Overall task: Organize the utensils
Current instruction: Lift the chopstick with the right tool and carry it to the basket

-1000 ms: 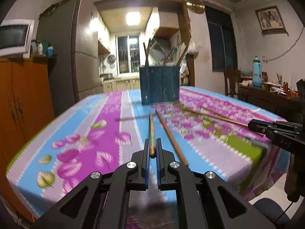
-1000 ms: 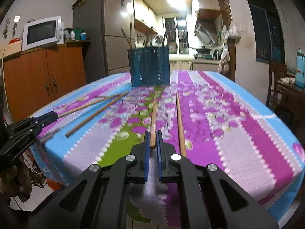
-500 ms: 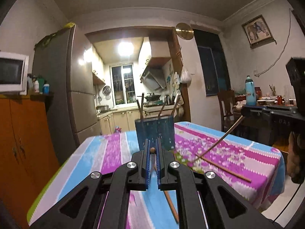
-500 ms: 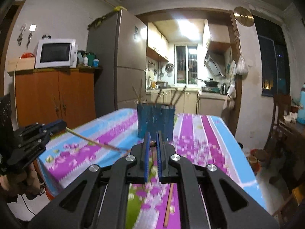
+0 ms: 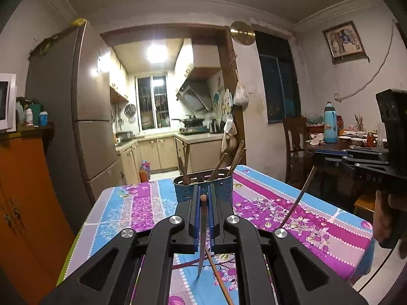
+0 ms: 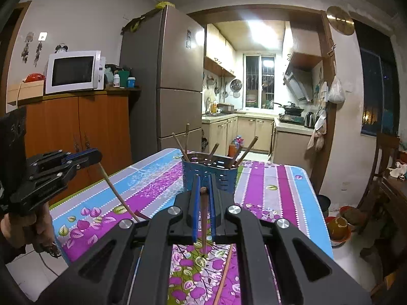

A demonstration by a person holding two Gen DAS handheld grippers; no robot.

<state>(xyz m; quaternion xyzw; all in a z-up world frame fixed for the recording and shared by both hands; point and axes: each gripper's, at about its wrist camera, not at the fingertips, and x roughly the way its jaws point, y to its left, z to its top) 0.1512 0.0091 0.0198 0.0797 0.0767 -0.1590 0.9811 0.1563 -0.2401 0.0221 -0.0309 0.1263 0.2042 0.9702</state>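
Observation:
A blue perforated utensil holder [image 5: 225,186] [image 6: 203,170] stands at the far end of the flowered tablecloth [image 5: 127,211] [image 6: 279,185], with several chopsticks leaning in it. My left gripper [image 5: 203,190] is shut on the top of a brown chopstick [image 5: 201,241], whose tip hangs down towards the cloth. My right gripper [image 6: 203,185] is shut on another chopstick [image 6: 204,223] in the same way. Each gripper shows in the other's view, the right gripper [image 5: 330,158] at the right and the left gripper [image 6: 84,156] at the left. Both are held above the table, short of the holder.
One loose chopstick [image 5: 218,277] [image 6: 223,277] lies on the cloth under the grippers. A grey fridge [image 6: 162,81] and an orange cabinet [image 6: 76,124] with a microwave [image 6: 73,72] stand to the left. A chair [image 5: 295,142] and a cluttered side table [image 5: 328,147] are to the right.
Both grippers have risen off the table with their chopsticks. The sticks lay flat a second ago and now hang tip down. The holder's rim and inside now show from above.

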